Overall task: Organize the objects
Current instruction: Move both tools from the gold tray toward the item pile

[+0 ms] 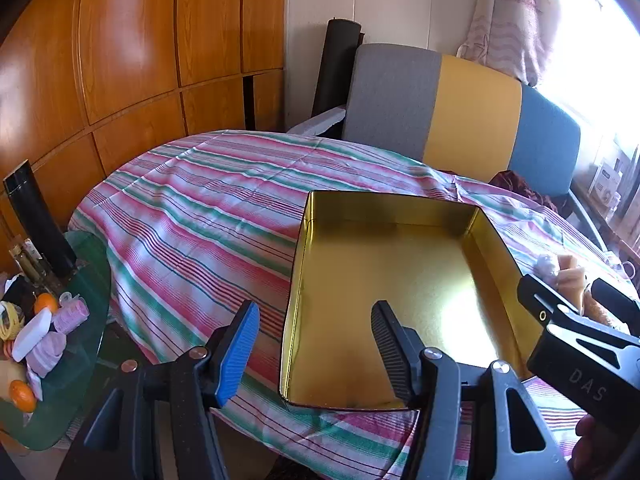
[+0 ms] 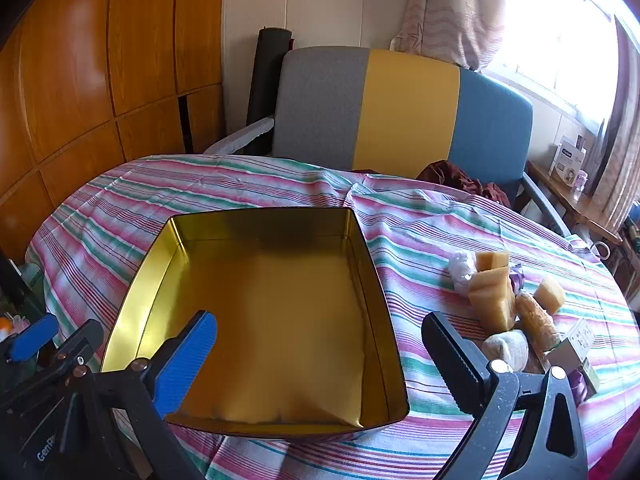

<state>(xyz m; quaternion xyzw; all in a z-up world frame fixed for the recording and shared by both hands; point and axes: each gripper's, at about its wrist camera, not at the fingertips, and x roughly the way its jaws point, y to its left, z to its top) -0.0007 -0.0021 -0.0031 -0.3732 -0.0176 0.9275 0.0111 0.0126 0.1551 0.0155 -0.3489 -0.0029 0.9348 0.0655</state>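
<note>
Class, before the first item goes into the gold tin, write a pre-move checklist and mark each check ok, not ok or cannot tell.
1. Gold tin empty, open side up: ok.
2. Tin sits flat on the striped cloth: ok.
3. Right claw open, holding nothing: ok.
4. Left claw holding nothing: ok.
5. Pile of sponges and small items lies on the cloth right of the tin: ok.
6. Pile items loose, not stuck together: cannot tell.

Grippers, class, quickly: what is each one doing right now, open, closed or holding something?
Left gripper: open, nothing held, over the near left wall of the gold tin.
Right gripper: wide open, nothing held, over the tin.
</note>
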